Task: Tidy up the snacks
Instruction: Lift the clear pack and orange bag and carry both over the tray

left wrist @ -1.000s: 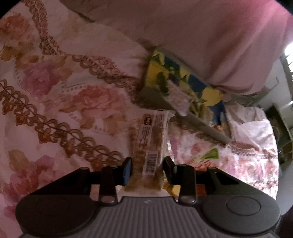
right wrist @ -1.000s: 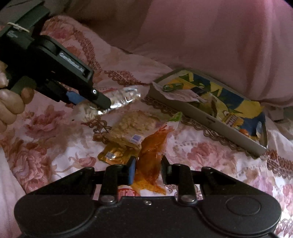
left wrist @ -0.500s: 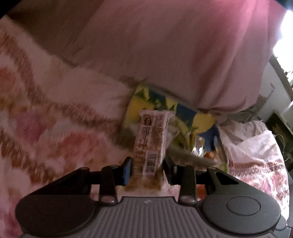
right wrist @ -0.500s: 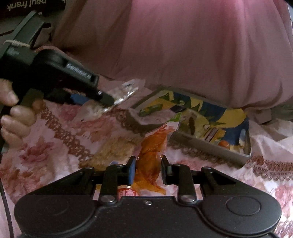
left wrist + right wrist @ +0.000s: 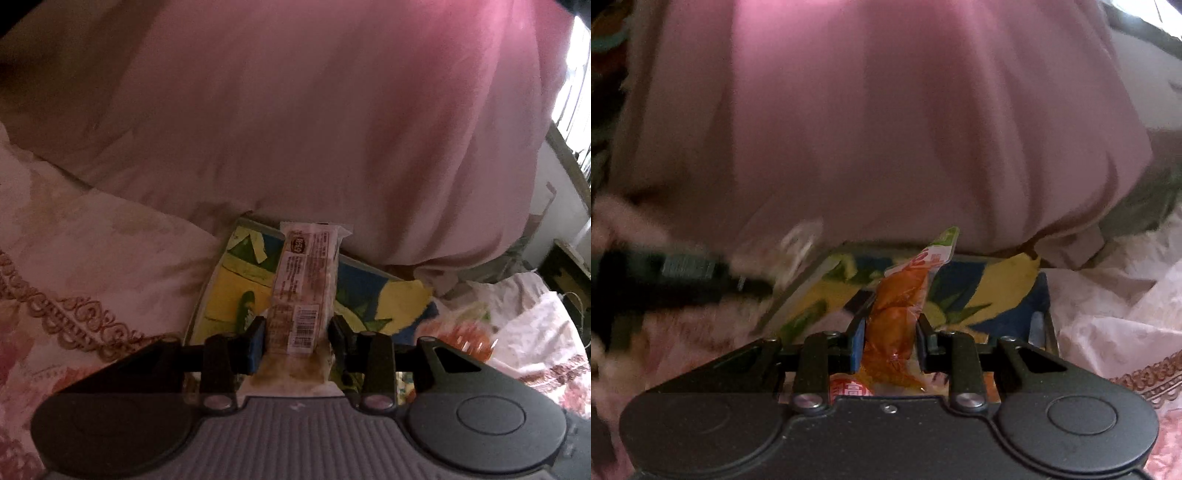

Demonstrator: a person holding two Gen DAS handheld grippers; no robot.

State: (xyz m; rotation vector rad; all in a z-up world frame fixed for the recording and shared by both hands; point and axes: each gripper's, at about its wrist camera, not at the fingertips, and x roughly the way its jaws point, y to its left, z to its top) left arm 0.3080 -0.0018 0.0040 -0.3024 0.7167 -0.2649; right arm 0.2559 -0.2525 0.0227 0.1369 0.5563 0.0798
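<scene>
Since the earlier frames, both grippers have carried their packets from the flowered bedspread to over the tray, which now fills the space beyond the fingers in each view.

Left wrist view: the left gripper [image 5: 295, 339] has its jaws partly closed on the lower end of a long clear snack bar packet [image 5: 308, 280], pads pressing its 2 sides just beside the barcode label. The packet stands up past the fingertips, above the yellow-and-blue patterned tray [image 5: 236, 291], with the pink quilt [image 5: 314, 110] behind and the bedspread [image 5: 74, 295] to the left. It keeps its shape unsupported, so it is probably light and fairly stiff, though the film looks slippery; a hold low across the width, as here, seems sound.

Right wrist view: the right gripper [image 5: 890, 339] is likewise partly closed, clamped on the middle of an orange sauce-like pouch [image 5: 901, 310] whose crumpled top leans right over the tray [image 5: 990, 295]. This pouch looks soft and squashy, likely to sag or slip, so it is best pinched mid-body without hard squeezing. The other gripper shows as a dark blur at the left, a clear wrapper at its tip.
</scene>
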